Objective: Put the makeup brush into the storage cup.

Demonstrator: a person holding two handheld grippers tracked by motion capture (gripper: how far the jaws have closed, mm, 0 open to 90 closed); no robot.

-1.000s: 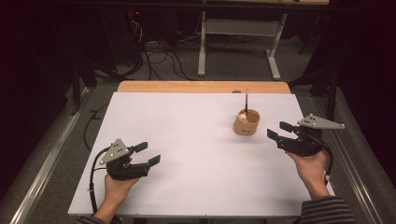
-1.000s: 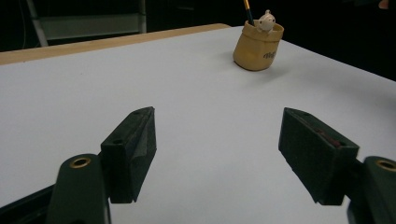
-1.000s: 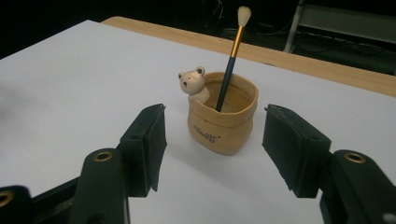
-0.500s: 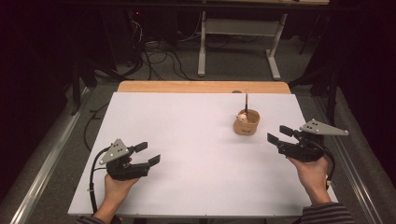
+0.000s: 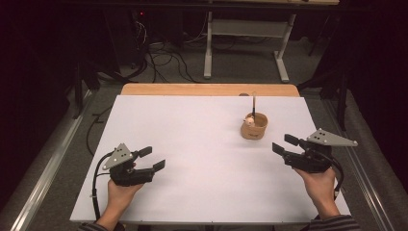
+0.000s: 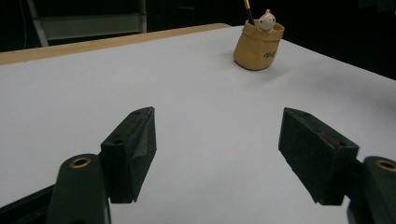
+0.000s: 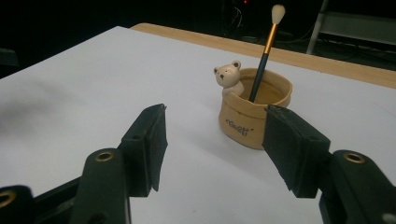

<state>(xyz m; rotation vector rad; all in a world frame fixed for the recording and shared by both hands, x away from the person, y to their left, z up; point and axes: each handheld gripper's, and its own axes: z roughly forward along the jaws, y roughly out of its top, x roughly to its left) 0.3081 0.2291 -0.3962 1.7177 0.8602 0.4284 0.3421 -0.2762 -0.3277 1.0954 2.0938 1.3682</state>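
- A small tan pot [image 5: 253,126] stands on the white surface [image 5: 192,144], toward the far right part of it.
- A little bear figure [image 7: 229,77] peeks over the rim of the pot, on the side that faces the person.
- A brush [image 7: 265,49] stands in the pot. Its handle is dark with a gold band, and its soft white tip points up.
- The brush leans a little against the inside of the pot.
- The right hand-held gripper [image 5: 285,144] is near the pot, just to the right of it and a bit closer to the person. It is not touching the pot.
- Its two black jaws are spread wide apart, and nothing is between them.
- In the right gripper view the pot sits just past the jaw tips, closer to the jaw on the right of that view.
- The person's right hand [image 5: 320,185] holds this gripper from behind, near the right edge of the surface.
- The left hand-held gripper [image 5: 152,158] is down by the near left part of the surface, well apart from the pot.
- Its jaws are spread wide too, and they pinch nothing.
- In the left gripper view the pot is far off, up at the top right.
- The person's left hand [image 5: 120,195] holds that gripper low over the white surface.
- A strip of plain wood [image 5: 192,89] shows along the far edge of the surface.
- A black cable [image 5: 96,183] hangs from the left gripper.
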